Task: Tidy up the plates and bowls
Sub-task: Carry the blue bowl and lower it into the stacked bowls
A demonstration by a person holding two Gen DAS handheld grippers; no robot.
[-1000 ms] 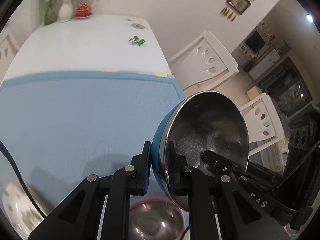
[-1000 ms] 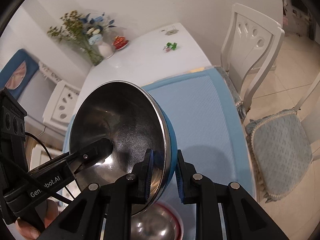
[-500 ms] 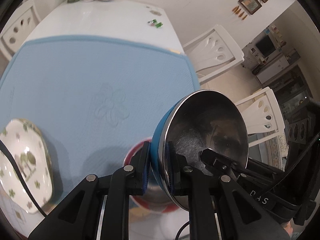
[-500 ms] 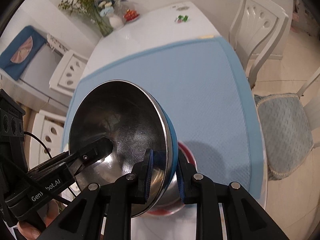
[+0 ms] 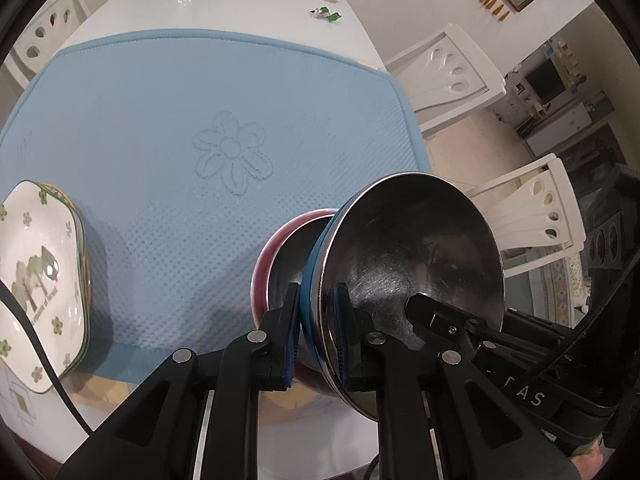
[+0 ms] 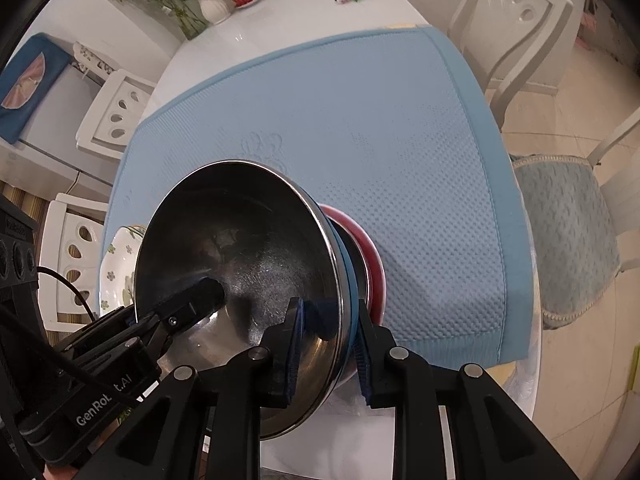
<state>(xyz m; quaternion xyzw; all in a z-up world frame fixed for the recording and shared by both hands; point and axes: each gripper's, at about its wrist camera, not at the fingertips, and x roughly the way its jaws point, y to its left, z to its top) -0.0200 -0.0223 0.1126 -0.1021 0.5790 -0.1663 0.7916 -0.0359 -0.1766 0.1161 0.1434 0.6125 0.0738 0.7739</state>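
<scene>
A steel bowl with a blue outside (image 5: 420,264) (image 6: 240,248) hangs tilted between both grippers. My left gripper (image 5: 318,304) is shut on its rim, one pad inside and one on the blue wall. My right gripper (image 6: 326,320) clamps the opposite rim the same way. Directly under and behind the blue bowl, a steel-lined red bowl (image 5: 264,264) (image 6: 374,264) sits at the near edge of the blue mat (image 5: 180,120). The blue bowl's low side dips into the red one; whether they touch is hidden.
A stack of white flowered plates (image 5: 36,280) lies on the mat's near left corner. White chairs (image 5: 452,76) (image 6: 516,20) stand along the table's right side. A vase of flowers (image 6: 214,8) and a small wrapped sweet (image 5: 328,14) sit at the far end.
Both grippers have come down and forward with the blue bowl, which now sits over the red bowl. The plate stack has come fully into the left view.
</scene>
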